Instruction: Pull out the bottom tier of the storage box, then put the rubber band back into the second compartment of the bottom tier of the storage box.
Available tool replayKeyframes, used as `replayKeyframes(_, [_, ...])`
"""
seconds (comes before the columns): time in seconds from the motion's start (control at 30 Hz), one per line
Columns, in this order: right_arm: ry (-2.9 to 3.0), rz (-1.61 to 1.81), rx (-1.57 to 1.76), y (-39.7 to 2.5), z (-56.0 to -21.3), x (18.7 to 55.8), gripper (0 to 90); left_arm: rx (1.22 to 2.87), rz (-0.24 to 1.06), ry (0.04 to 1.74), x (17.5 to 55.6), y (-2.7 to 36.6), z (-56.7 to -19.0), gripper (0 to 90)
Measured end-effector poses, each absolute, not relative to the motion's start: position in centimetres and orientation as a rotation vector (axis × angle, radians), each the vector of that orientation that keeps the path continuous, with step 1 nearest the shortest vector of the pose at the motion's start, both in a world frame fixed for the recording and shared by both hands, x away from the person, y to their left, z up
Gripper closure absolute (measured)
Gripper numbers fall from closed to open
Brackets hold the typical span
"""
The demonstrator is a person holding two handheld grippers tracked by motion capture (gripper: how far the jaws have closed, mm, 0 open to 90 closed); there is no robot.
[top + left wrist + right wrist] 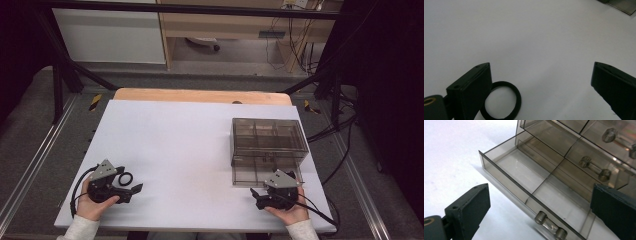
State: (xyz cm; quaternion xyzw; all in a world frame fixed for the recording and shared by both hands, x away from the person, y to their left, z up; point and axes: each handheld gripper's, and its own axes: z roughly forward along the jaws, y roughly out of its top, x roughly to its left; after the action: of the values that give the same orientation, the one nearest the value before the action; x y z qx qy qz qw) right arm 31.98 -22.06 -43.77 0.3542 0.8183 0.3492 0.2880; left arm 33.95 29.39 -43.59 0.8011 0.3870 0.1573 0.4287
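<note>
The surface point(190, 145) is a white sheet on a table. At its right rear stands the drawer box point(267, 135), smoked clear plastic, with its bottom drawer point(255, 172) pulled out toward the person. The right gripper view shows this drawer point(524, 173) split by a divider and apparently empty. The ring point(125, 178), small and black, lies flat on the surface at the front left, well apart from the box.

Left gripper point(131, 191): jaws apart, holding nothing. In its own view the ring point(502, 101) lies just beside the left jaw, outside the gap.

Right gripper point(256, 196): jaws apart, holding nothing, just in front of the drawer handle point(550, 227).

Risks:
- Ring missed. Closing the jaws as they stand would likely clamp nothing, since the ring sits off to one side.
- Ring pushed. It is thin and flat; a jaw coming in sideways could slide it across the smooth sheet rather than lift it.
- Drawer knocked. The right jaws are near the handle; a forward nudge could push the drawer shut or shift the light box.

Limits of view:
- Ring's near edge is cut off by the frame and partly covered by the jaw.
- Upper drawers' contents are unclear through tinted walls.
- Whether the ring touches the jaw cannot be told.
</note>
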Motion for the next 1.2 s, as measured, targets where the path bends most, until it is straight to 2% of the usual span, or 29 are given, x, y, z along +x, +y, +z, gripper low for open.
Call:
replayKeyframes(0.77, [2.210,1.049,1.027,-21.9,-43.7,32.4,2.0,2.007,0.406,1.065,34.5,30.4,-43.7,5.3])
replayKeyframes(1.2, [2.219,1.082,1.043,-22.0,-43.7,32.5,1.8,1.992,0.449,1.167,34.9,31.7,-43.8,10.1])
